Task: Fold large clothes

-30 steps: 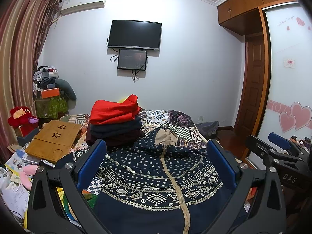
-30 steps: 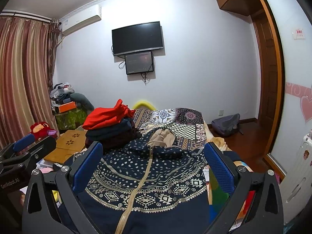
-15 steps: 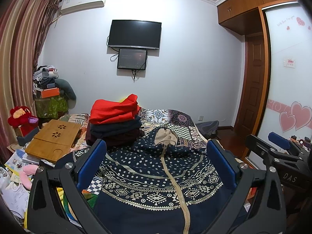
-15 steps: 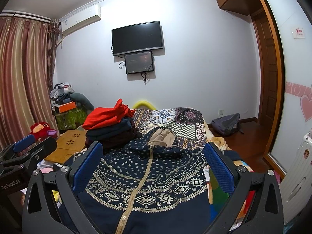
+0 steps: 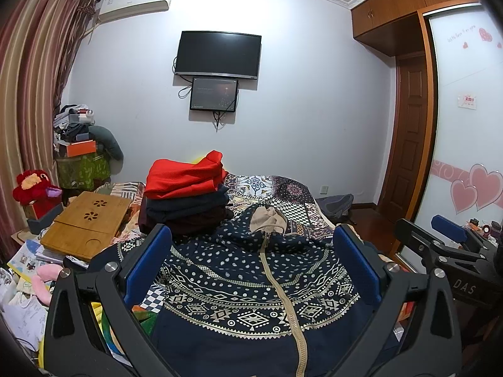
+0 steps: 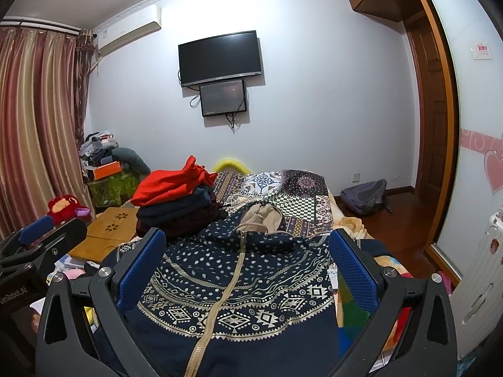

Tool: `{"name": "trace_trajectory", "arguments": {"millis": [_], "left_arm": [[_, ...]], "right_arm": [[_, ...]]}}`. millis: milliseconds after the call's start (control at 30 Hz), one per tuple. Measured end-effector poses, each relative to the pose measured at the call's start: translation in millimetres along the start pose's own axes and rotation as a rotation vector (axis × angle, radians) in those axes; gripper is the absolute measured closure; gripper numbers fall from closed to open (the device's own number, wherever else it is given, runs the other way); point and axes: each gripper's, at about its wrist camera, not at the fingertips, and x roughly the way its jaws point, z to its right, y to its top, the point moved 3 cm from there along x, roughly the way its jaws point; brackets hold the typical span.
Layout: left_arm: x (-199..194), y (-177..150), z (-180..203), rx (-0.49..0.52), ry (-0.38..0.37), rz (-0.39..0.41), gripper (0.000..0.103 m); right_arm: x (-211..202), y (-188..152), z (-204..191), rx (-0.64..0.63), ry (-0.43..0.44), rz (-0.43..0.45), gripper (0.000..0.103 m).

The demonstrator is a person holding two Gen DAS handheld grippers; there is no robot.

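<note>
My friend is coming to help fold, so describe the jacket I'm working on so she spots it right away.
Look at the bed with the patchwork quilt. In front of the folded clothes stack lies the jacket, spread flat: navy with cream dots, geometric bands, and a tan zipper; the stack is plain.

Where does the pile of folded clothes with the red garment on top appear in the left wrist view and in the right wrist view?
Left wrist view: the pile of folded clothes sits left of centre, beyond the left gripper, behind the patterned jacket.
Right wrist view: the pile is again left of centre, beyond the right gripper.
Shared landmark: the wall television.
</note>
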Motion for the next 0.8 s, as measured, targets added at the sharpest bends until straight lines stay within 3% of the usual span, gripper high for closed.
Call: {"name": "trace_trajectory", "arguments": {"millis": [800], "left_arm": [[33,-5,-23,-0.044,0.026,-0.061,0.0]], "right_arm": [[34,-7,3,-0.008,-0.013,-0.079,0.0]]}}
